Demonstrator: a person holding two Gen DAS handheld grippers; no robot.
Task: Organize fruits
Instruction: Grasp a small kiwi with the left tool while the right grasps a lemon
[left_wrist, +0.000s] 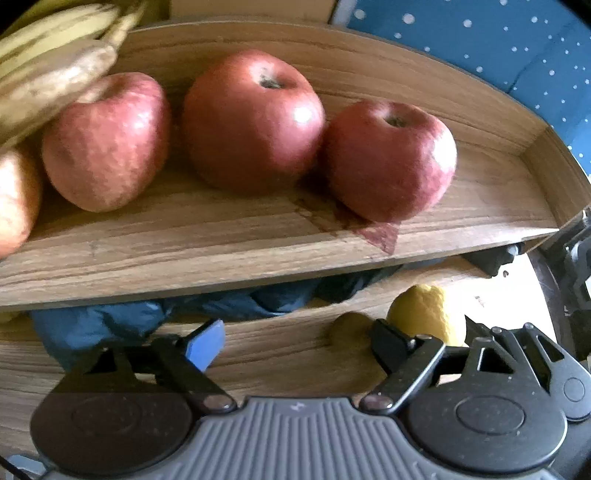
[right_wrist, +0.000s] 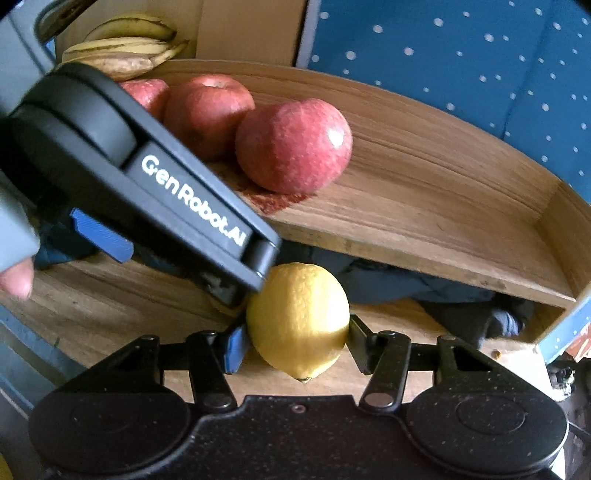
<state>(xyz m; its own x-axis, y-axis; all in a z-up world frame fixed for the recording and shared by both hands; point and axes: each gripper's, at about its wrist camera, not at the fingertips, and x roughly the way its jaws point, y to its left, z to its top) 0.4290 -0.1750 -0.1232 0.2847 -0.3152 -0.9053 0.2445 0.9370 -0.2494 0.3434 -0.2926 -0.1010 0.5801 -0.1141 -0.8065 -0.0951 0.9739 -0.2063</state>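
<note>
1. The lemon sits on the lower wooden tray, upright between the right gripper's fingers, which hug its sides.
2. The left gripper hangs wide and empty, just beside the lemon.

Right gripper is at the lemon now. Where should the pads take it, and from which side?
Across its fat middle, coming down from above. In the right wrist view the lemon lies with its nub toward the camera, its bulging sides facing the right gripper fingers either side. Stay off the tapered ends, where pads would likely slip. The left gripper crowds its far side.
</note>
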